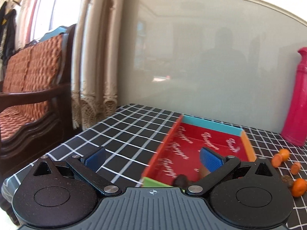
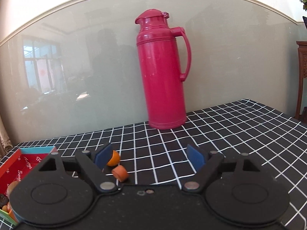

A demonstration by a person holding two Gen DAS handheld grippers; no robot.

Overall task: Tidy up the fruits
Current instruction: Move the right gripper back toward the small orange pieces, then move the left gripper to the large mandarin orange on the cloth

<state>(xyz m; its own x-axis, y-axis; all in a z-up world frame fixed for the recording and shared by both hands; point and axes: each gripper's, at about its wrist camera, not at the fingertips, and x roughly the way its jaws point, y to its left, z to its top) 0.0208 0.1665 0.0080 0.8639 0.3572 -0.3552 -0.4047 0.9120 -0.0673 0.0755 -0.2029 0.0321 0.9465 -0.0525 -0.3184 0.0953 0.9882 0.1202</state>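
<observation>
Your red box (image 1: 199, 149) w/ colored rims holds dark fruit (image 1: 181, 180); orange fruits (image 1: 298, 186), cut pcs (image 2: 120, 173) loose on tabletop (image 2: 220, 134) beside box.

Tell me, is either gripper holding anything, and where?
Nothing. The left gripper and right gripper are both open with bare pads; an orange lies behind the right one's left finger.

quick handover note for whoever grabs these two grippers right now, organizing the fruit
Left gripper: open, empty, over the near left part of the red box.
Right gripper: open, empty; orange fruit and a cut piece lie by its left finger.
Done: a few pieces lie in the box.
Left: several loose pieces on the checked cloth right of the box.
</observation>
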